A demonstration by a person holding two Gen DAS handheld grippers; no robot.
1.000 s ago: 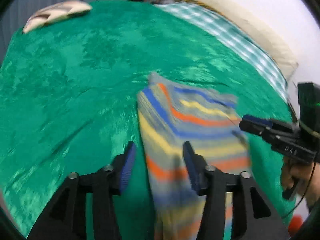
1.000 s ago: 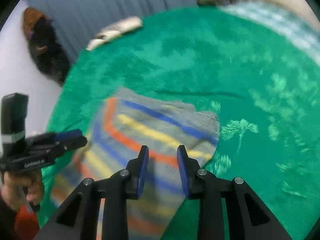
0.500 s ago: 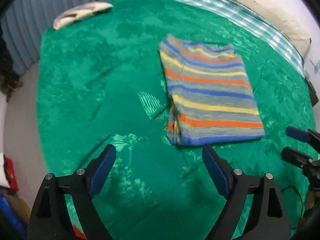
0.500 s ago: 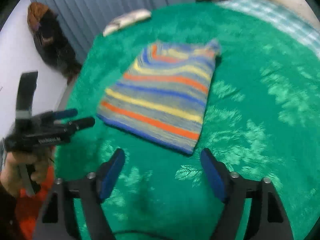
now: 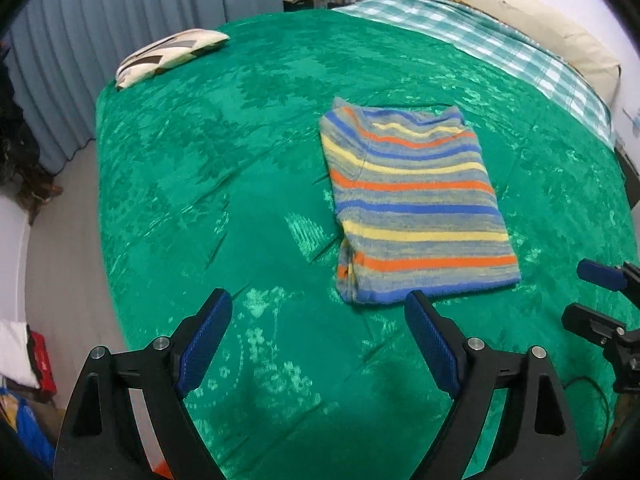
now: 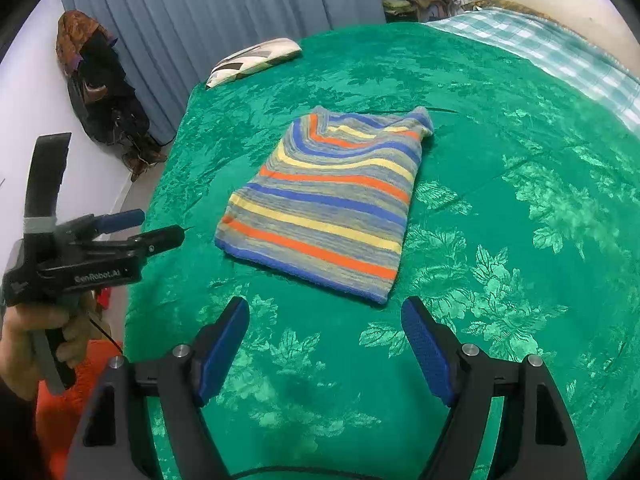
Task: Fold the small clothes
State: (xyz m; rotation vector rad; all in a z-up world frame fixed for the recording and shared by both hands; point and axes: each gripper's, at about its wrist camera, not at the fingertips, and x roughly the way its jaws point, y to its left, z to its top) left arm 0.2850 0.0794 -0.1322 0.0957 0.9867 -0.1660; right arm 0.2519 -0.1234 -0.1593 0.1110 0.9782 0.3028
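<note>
Striped knit garment point(image 5: 416, 208) lying folded flat on the green bedspread point(image 5: 208, 184), near the middle, at about 12 o'clock from both tools. Left gripper point(image 5: 320, 340) and right gripper point(image 6: 324, 344) standing wide apart with nothing between the fingers, hovering just short of the near hem. Probably light, soft and limp — sagging if lifted by one point. Best taken at the two near corners, pinching all layers together.

Both tongs, left point(image 5: 318, 336) and right point(image 6: 324, 344), now gape empty, drawn back from the folded striped sweater point(image 5: 412, 212), lying mid-frame.
</note>
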